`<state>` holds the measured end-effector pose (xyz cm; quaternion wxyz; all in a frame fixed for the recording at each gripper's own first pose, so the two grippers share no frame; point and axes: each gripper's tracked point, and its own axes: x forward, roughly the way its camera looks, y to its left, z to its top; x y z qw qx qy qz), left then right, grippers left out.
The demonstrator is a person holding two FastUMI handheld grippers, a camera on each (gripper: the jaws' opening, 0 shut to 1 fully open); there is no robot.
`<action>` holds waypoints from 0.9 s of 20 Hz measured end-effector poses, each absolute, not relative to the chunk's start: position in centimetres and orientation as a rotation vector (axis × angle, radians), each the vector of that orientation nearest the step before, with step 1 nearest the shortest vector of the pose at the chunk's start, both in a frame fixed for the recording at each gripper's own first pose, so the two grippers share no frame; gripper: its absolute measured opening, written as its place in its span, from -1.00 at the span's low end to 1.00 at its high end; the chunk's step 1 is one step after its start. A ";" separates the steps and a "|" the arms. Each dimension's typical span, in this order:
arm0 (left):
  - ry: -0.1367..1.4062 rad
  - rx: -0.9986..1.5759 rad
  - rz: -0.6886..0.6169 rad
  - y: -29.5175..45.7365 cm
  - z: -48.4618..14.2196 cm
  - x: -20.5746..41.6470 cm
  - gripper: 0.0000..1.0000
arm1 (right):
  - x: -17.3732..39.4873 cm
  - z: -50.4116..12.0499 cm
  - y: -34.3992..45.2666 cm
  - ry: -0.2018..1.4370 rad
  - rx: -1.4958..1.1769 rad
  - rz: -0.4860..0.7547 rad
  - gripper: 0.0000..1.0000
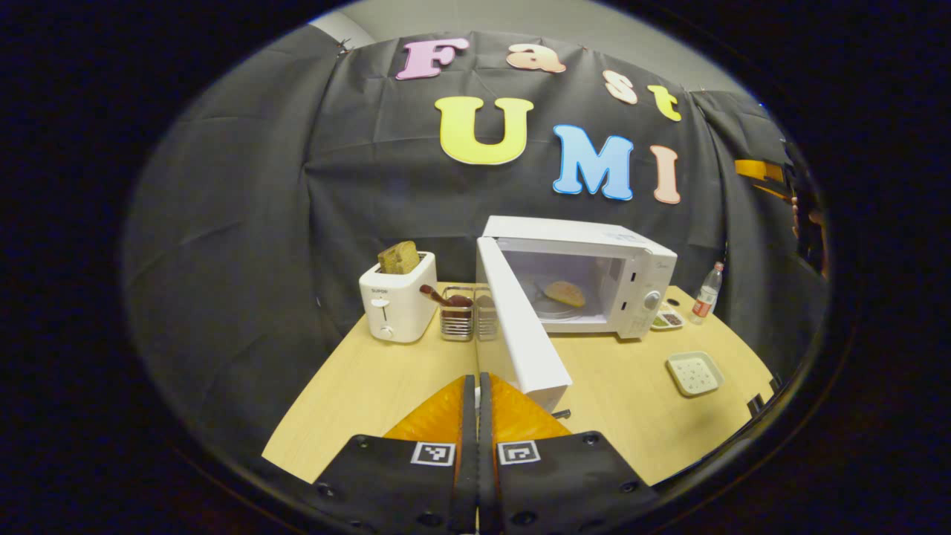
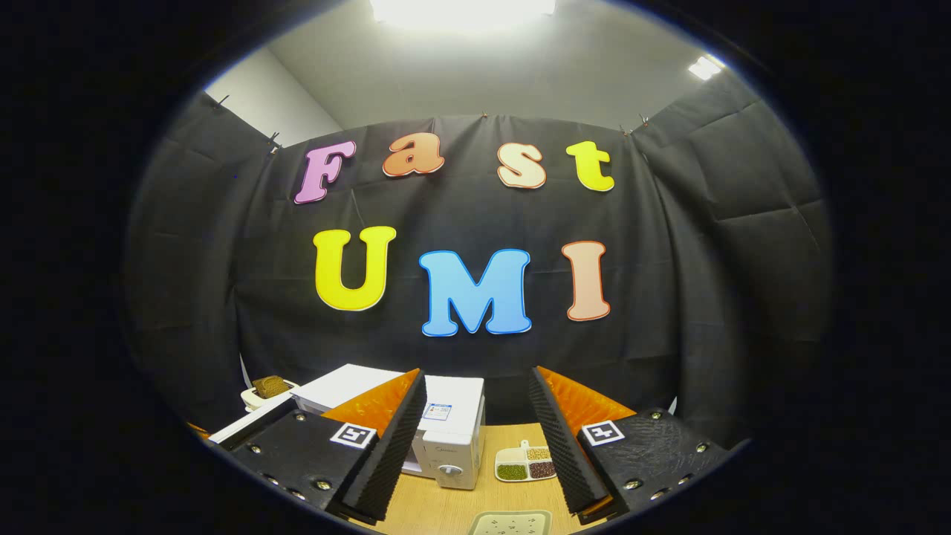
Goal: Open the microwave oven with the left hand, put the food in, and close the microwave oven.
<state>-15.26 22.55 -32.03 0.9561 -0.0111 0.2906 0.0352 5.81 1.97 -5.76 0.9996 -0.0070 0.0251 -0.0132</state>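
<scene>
With the flat yellowish food (image 1: 566, 293) already on the plate inside the white boxy microwave oven (image 1: 594, 275), its door (image 1: 520, 327) open, the closed, empty left hand-held gripper (image 1: 476, 394) risks a glancing push that skids the oven on the tabletop (image 1: 631, 386); right hand-held gripper (image 2: 475, 416) wide open, empty.

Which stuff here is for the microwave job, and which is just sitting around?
For the job:
microwave oven
its open door
food inside
left gripper, shut

Just lying about:
toaster with bread
wire caddy
bottle
divided dish
square tray
</scene>
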 end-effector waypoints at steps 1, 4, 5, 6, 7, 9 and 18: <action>0.591 -0.020 0.059 22.1 -31.9 -15.3 -0.86 | 5.8 -5.9 1.8 0.052 -0.015 -0.030 0.70; 0.589 -0.032 0.000 19.5 -31.9 -14.5 -0.86 | 5.7 -6.1 1.1 0.058 -0.012 -0.044 0.70; 0.590 -0.033 -0.020 18.7 -32.1 -14.1 -0.85 | 5.7 -6.2 0.8 0.060 -0.014 -0.049 0.70; 0.589 -0.034 -0.043 17.9 -32.2 -13.7 -0.85 | 5.7 -6.2 0.6 0.061 -0.014 -0.055 0.70; 0.588 -0.035 -0.065 16.9 -32.1 -13.3 -0.86 | 5.7 -6.2 0.2 0.060 -0.013 -0.061 0.70; 0.588 -0.031 -0.114 15.0 -32.4 -12.4 -0.85 | 5.3 -6.2 -0.5 0.061 -0.016 -0.076 0.70; 0.588 -0.039 -0.278 8.3 -32.8 -9.1 -0.86 | 4.1 -5.9 -3.8 0.054 -0.026 -0.160 0.70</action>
